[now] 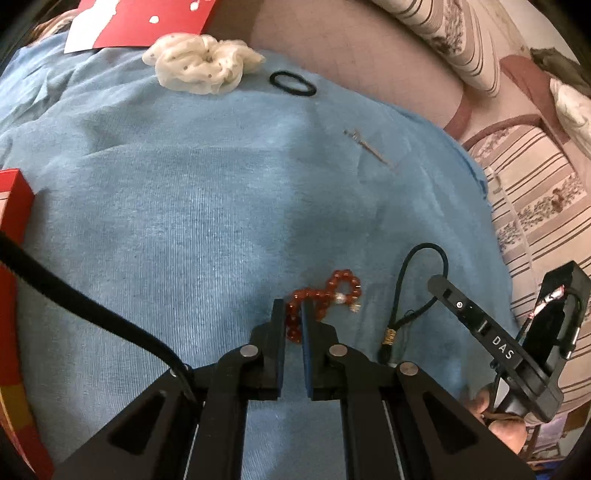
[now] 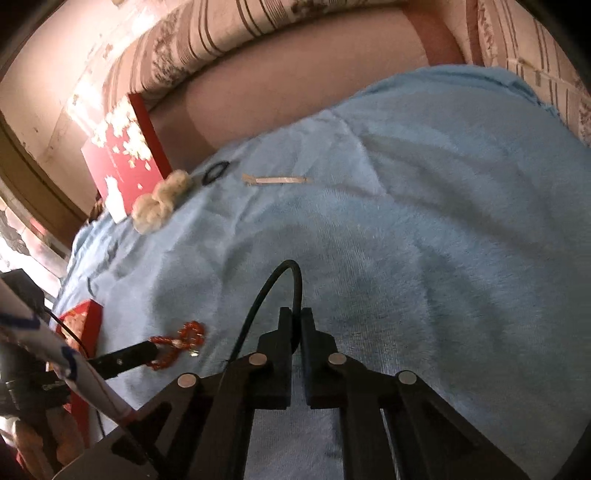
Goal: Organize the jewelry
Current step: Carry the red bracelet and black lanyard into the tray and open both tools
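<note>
A red bead bracelet (image 1: pixel 332 295) lies on the blue towel (image 1: pixel 184 203). My left gripper (image 1: pixel 294 314) is shut on the bracelet's near end, low on the towel. It shows in the right wrist view (image 2: pixel 155 350) with the bracelet (image 2: pixel 181 341). My right gripper (image 2: pixel 295 321) is shut on a dark cord necklace (image 2: pixel 273 291), whose loop arches up and left. In the left wrist view the right gripper (image 1: pixel 439 286) holds that cord (image 1: pixel 410 288), with its tassel end on the towel.
A white scrunchie (image 1: pixel 199 68), a black hair tie (image 1: pixel 291 84) and a thin hair clip (image 1: pixel 365 146) lie farther back. A red box (image 1: pixel 11 258) stands at the left, a red lid (image 1: pixel 147 18) behind. Striped sofa cushions (image 1: pixel 535 203) border the towel.
</note>
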### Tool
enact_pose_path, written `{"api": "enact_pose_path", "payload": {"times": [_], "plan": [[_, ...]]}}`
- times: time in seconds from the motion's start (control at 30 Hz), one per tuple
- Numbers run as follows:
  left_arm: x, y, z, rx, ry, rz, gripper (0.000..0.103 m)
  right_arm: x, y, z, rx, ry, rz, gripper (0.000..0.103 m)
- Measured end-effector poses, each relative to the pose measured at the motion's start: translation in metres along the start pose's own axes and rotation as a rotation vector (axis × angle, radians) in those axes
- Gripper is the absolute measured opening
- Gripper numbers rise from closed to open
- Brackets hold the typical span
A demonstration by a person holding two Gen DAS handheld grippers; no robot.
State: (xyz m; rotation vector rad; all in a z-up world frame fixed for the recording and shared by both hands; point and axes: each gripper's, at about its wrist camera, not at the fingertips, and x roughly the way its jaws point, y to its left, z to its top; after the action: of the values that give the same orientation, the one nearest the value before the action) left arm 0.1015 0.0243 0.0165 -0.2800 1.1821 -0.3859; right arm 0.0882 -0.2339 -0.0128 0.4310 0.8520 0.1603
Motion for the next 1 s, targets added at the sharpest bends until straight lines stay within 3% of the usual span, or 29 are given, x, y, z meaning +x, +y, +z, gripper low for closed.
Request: {"api": "enact_pose_path", "payload": {"times": [0.23,0.43,0.7,1.0], "plan": [[-0.078,-0.011,-0.011,0.077,-0.095,0.029,0.007,-0.057,0.045,0.010,-0.109,-0.083,0.025,0.005],[-0.169,0.008,-0.031,0.121,-0.179,0.088,0.007,-0.098,0.094,0.006,-0.200,-0.128,0.079,0.005],[-0.249,0.082,-0.071,0.053,-0.235,0.230,0.007,-0.128,0.176,-0.016,-0.332,-0.141,0.173,0.005],[-0.263,0.181,-0.093,-0.099,-0.228,0.343,0.007,-0.110,0.275,-0.058,-0.456,-0.037,0.279,0.005]]}}
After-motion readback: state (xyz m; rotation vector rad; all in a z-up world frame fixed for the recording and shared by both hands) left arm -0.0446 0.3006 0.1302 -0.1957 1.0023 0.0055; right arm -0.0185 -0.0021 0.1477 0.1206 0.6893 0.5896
